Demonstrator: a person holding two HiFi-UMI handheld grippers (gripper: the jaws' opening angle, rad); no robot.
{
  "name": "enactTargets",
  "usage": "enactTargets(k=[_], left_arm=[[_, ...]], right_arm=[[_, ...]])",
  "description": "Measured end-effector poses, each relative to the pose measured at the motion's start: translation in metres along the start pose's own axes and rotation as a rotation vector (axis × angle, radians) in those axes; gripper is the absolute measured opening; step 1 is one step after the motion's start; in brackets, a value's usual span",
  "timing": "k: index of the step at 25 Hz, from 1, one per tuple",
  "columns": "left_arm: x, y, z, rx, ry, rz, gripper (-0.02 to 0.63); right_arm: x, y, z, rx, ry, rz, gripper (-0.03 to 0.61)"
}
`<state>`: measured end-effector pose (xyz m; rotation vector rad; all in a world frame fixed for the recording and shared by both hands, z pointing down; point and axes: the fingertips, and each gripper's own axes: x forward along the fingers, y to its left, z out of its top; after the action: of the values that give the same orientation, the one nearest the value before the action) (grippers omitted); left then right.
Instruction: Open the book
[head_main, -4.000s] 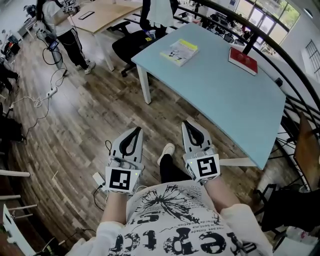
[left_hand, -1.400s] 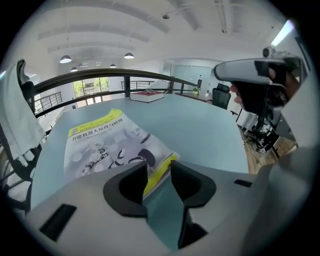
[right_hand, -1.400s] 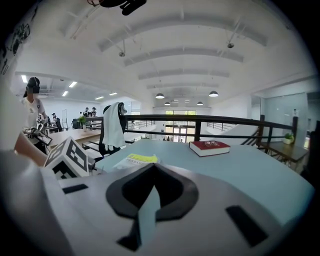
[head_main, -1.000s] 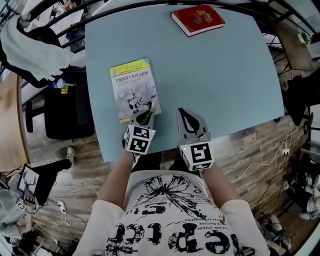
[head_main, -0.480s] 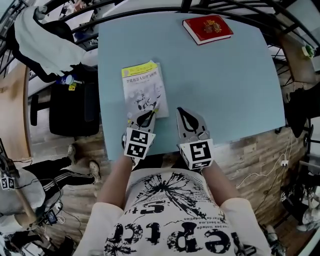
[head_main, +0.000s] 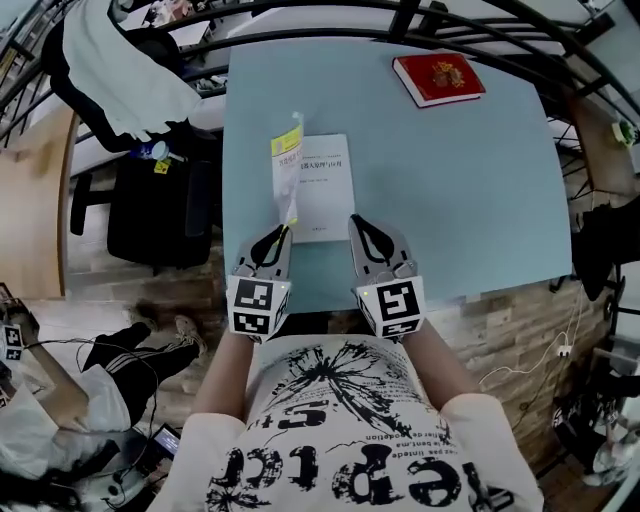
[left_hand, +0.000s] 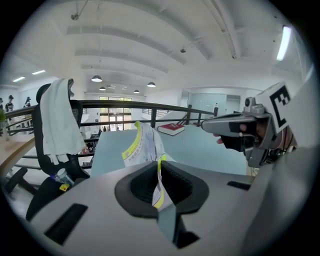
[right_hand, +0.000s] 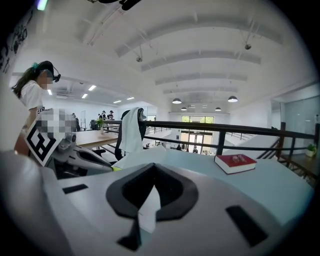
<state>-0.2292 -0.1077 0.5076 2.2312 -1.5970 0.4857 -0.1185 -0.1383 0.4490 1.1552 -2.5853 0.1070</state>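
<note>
A thin book (head_main: 325, 190) lies on the pale blue table (head_main: 450, 200), near its front edge. The yellow-and-white cover (head_main: 288, 165) stands raised and tilts left, baring a white first page. My left gripper (head_main: 283, 231) is shut on the cover's near edge. In the left gripper view the yellow-striped cover (left_hand: 140, 145) runs up from between the jaws of that gripper (left_hand: 159, 167). My right gripper (head_main: 356, 222) is shut with nothing in it. Its tip sits by the book's near right corner. In the right gripper view the white page shows past my right gripper (right_hand: 152, 167).
A red book (head_main: 439, 78) lies at the table's far right, also visible as the red book (right_hand: 236, 163). A black chair draped in white cloth (head_main: 130, 80) stands left of the table. A black railing (head_main: 400, 15) runs behind it. A person (head_main: 60, 400) stands lower left.
Half a second ago the cover lay flat with my left gripper at its near right corner. Now that gripper has risen and carried the cover up and leftward, exposing the white page.
</note>
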Motion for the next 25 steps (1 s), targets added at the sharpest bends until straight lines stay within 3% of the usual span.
enactTargets(k=[9,14,19,25], left_arm=[[-0.038,0.071,-0.028,-0.112,-0.011,0.182,0.035],[-0.047,0.110,-0.060,-0.188,0.032,0.284,0.040],[-0.037,0.134,-0.099,-0.248,0.093,0.322,0.055],[-0.025,0.145,-0.140,-0.392,0.166,0.308,0.069]], right_arm=[[0.008,0.023,0.005,-0.008,0.001,0.022,0.011],[0.008,0.030,0.000,-0.017,0.018,0.026,0.011],[0.009,0.033,-0.004,-0.022,0.029,0.021,0.011],[0.010,0.036,-0.013,-0.028,0.053,0.020,0.011]])
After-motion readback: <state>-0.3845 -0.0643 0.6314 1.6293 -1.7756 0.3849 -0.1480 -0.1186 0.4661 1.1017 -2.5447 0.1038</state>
